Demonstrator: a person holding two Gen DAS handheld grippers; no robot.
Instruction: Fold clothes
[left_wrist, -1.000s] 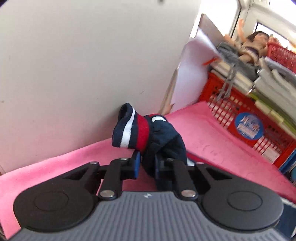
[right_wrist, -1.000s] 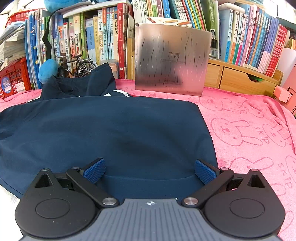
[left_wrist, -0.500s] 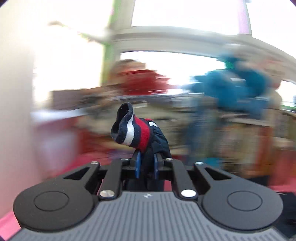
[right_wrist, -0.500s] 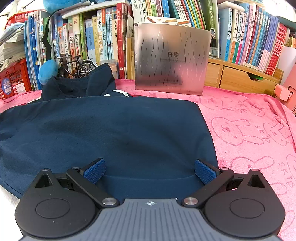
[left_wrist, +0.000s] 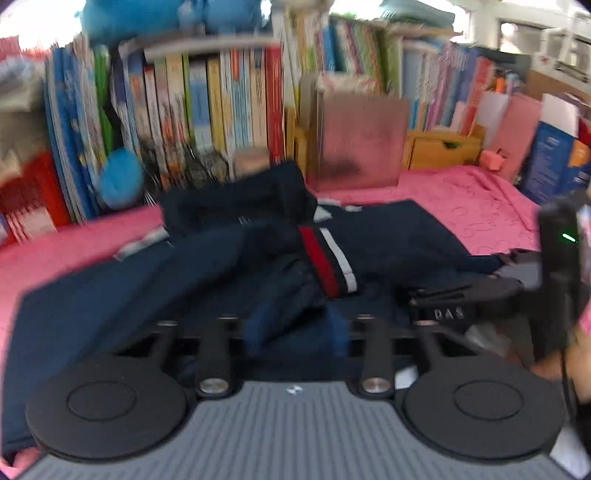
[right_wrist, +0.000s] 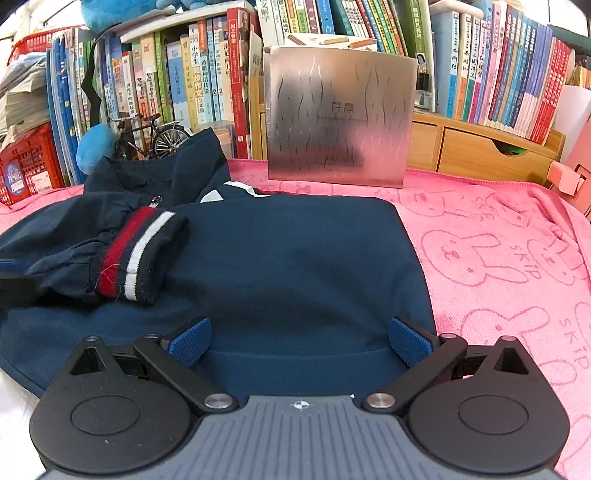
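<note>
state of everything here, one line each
left claw: blurred, looks open around the sleeve
right claw: open, over the jacket hem
jacket: spread flat on the pink towel
sleeve: folded across the jacket body
cuff: lying on the jacket

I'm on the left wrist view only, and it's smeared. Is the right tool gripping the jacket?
Observer: No. The right tool has its jaws wide apart over the jacket hem, gripping nothing.
Operator: Where's the striped cuff from that side?
Observer: The striped cuff lies on the jacket's front, to that tool's left, its end pointing right.
Operator: And the jacket's right edge?
Observer: It runs straight along the pink towel, with no wrinkles showing.
</note>
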